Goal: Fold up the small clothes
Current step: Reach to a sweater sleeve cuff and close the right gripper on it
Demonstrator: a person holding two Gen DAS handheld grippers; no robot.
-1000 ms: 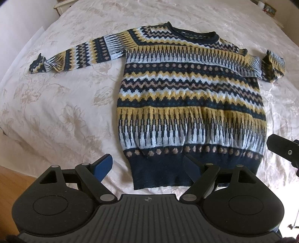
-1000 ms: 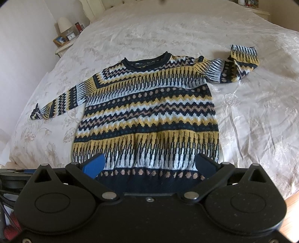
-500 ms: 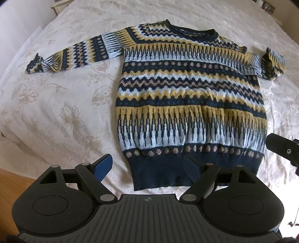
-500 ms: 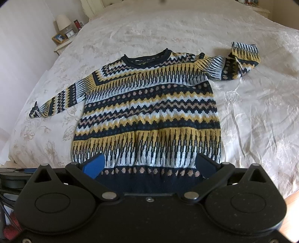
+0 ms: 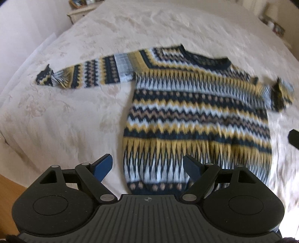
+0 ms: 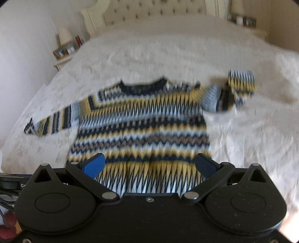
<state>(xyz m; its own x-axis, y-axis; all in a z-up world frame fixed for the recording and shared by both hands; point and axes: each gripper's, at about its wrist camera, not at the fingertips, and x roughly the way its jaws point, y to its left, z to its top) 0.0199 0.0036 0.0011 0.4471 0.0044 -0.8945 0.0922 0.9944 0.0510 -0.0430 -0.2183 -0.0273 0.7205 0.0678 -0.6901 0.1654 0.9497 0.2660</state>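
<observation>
A knitted sweater (image 5: 198, 115) with navy, yellow, pale blue and tan zigzag bands lies flat, front up, on the bed, collar away from me. Its left sleeve (image 5: 86, 76) is stretched out to the left; its right sleeve (image 5: 280, 93) is bent back on itself. My left gripper (image 5: 147, 166) is open and empty, above the sweater's lower left hem. The sweater also shows in the right wrist view (image 6: 142, 127). My right gripper (image 6: 149, 164) is open and empty, above the lower body of the sweater. Both views are motion-blurred.
The cream floral bedspread (image 5: 65, 115) covers the bed. A nightstand (image 6: 63, 56) with a lamp and small items stands at the left, a tufted headboard (image 6: 155, 11) at the back. Wooden floor (image 5: 9, 187) shows at the bed's near left corner.
Both grippers have moved forward over the sweater and tilted up, so the hem now sits under them and the headboard has come into view. Both stay open.
</observation>
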